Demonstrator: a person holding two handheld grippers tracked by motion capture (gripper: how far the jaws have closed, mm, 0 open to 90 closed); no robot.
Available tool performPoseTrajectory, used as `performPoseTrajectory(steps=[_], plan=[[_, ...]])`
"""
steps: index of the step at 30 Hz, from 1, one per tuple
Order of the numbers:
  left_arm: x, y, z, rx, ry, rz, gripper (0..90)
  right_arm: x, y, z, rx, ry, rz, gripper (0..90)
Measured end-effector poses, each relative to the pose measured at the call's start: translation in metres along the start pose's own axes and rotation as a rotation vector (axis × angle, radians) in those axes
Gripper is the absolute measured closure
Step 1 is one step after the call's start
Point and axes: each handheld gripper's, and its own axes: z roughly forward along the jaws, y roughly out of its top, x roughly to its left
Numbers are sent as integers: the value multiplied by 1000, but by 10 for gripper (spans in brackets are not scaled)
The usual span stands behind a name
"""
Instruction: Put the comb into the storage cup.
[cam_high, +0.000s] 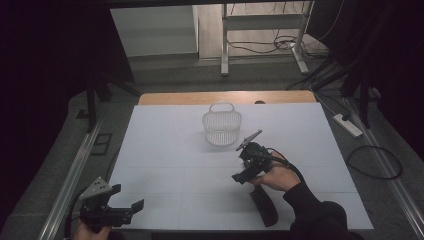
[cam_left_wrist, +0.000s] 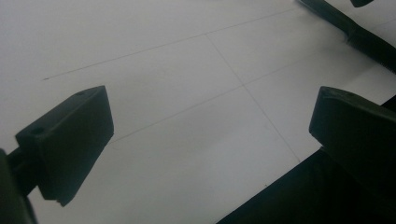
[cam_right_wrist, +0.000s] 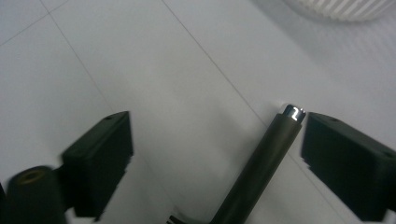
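Observation:
A dark round rod with a shiny silver tip lies on the white table between the jaws of my right gripper. It sits close to the right-hand jaw and the pads do not press it. In the high view my right gripper hovers low over the table's middle right, just in front of a long dark curved object. The white ribbed basket stands a little beyond it, and its rim edges the right gripper view. My left gripper rests open at the near left corner, with nothing between its jaws.
The white table sheet has thin seam lines. A wooden strip runs along the far edge. The dark long object crosses the top right of the left gripper view. The table's near edge drops to black. Cables and a power strip lie on the floor at right.

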Motion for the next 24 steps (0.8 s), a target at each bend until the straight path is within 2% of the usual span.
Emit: performPoseTrajectory(steps=[5, 7, 10, 13, 14, 21, 24], plan=[[0, 0, 0, 0, 0, 0, 7, -4, 2, 0, -10, -7, 6, 418], [0, 0, 0, 1, 0, 0, 7, -6, 3, 1, -12, 4, 0, 528], [0, 0, 0, 1, 0, 1, 7, -8, 5, 2, -7, 15, -19, 698], [0, 0, 0, 1, 1, 1, 8, -9, 5, 5, -1, 4, -41, 872], [0, 0, 0, 1, 1, 2, 8, -9, 5, 5, 0, 3, -47, 894], [0, 0, 0, 4, 1, 5, 9, -13, 4, 11, -10, -7, -55, 896], [-1, 0, 1, 6, 2, 9, 9, -14, 3, 17, 7, -4, -42, 895]])
